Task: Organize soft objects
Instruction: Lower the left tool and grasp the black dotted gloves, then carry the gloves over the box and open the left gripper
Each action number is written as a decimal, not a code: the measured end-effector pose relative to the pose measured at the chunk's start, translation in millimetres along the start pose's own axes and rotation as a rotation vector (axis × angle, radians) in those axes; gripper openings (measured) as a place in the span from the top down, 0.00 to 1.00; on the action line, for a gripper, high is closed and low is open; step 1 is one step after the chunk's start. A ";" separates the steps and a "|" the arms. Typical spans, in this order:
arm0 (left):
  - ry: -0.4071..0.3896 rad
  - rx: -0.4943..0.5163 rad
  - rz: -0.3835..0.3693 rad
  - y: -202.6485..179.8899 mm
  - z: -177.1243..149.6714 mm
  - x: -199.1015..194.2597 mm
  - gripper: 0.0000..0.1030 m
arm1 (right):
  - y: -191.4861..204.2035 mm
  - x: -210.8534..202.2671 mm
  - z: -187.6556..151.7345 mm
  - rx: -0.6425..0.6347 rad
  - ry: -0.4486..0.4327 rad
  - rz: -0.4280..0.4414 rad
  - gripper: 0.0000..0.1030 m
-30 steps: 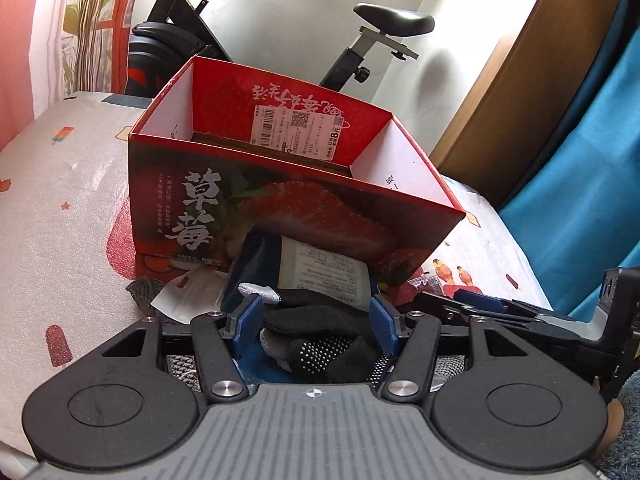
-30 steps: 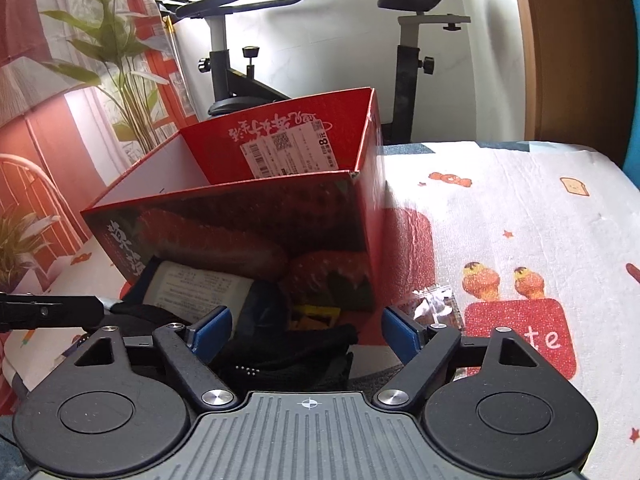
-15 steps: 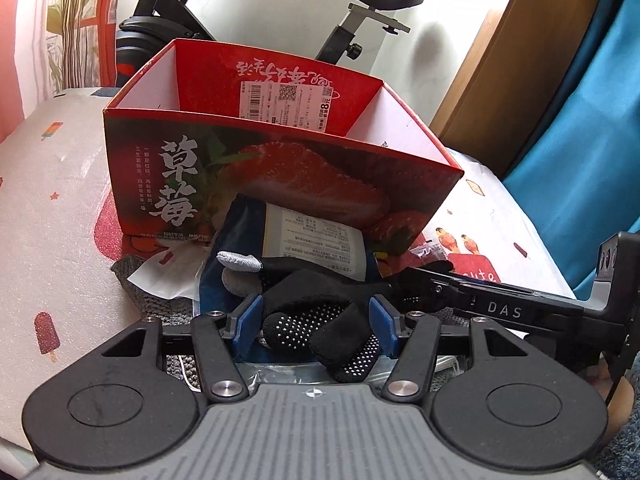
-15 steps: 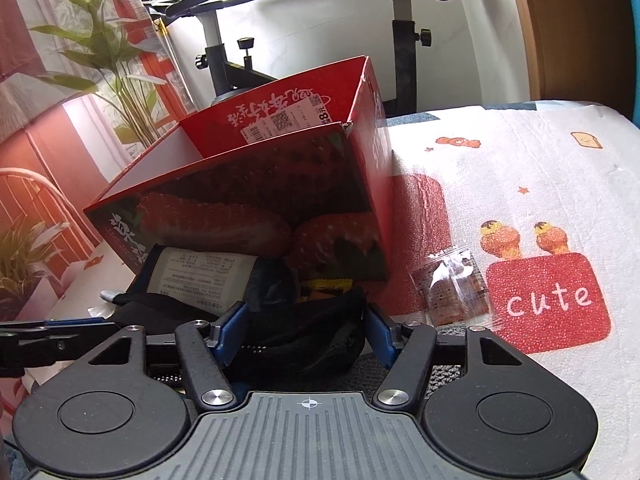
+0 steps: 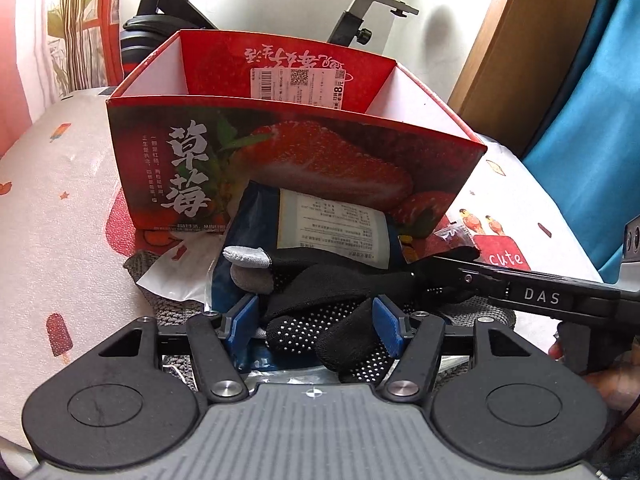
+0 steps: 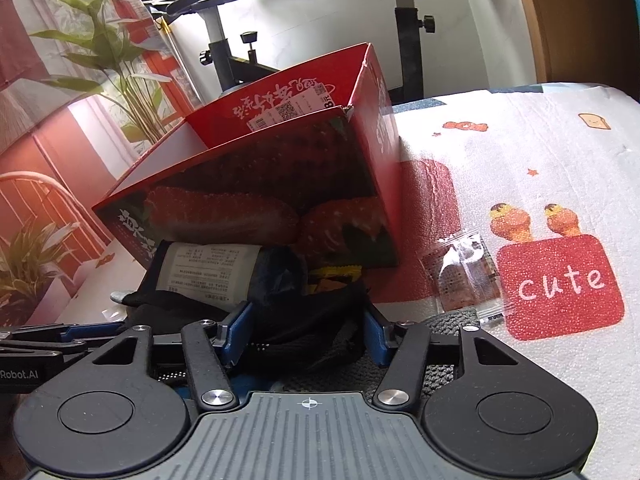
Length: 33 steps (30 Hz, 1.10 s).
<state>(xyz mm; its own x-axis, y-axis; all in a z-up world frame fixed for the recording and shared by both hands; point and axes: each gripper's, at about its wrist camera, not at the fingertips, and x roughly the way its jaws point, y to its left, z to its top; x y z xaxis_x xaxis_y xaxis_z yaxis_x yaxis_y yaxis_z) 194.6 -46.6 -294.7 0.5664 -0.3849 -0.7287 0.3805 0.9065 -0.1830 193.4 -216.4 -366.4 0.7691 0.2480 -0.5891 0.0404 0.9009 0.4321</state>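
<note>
Red strawberry box (image 5: pixel 280 168) interior: nothing visible. Left gripper (image 5: pixel 316 324) and right gripper (image 6: pixel 306 332), just closing, both pinch black dotted glove (image 5: pixel 320 320).

One red strawberry box (image 5: pixel 280 148) stands ahead of the left gripper (image 5: pixel 316 320). One black dotted glove (image 5: pixel 320 320) lies between its fingers, one dark blue labelled pouch (image 5: pixel 320 224) just beyond, and one small clear sachet (image 6: pixel 466 276) ahead-right of the right gripper (image 6: pixel 306 332).
</note>
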 end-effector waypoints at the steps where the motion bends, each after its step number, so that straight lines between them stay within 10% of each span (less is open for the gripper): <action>1: -0.002 0.011 0.008 -0.8 -0.7 0.1 0.38 | 0.0 0.1 -0.2 0.001 0.001 0.001 0.48; 14: -0.023 0.100 0.097 -10.7 -10.7 6.4 0.53 | 1.7 2.9 -8.2 0.006 0.020 0.020 0.55; 18: -0.032 0.067 0.049 -5.8 -9.0 3.4 0.84 | 3.2 3.3 -9.4 0.002 0.027 0.032 0.63; 21: -0.053 0.060 0.053 -3.7 -8.7 -1.3 0.85 | 8.4 1.4 -9.2 -0.026 0.028 0.032 0.84; 33: -0.183 0.015 0.038 7.6 10.6 -37.7 0.86 | 36.3 -18.9 8.7 -0.124 -0.034 0.052 0.86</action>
<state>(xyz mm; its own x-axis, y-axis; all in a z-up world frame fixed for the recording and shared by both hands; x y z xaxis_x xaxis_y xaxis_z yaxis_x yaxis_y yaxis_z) 183.8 -27.0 -261.6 0.7036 -0.3769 -0.6024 0.3665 0.9188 -0.1468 185.9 -191.4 -333.6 0.7891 0.2851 -0.5442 -0.0773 0.9249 0.3724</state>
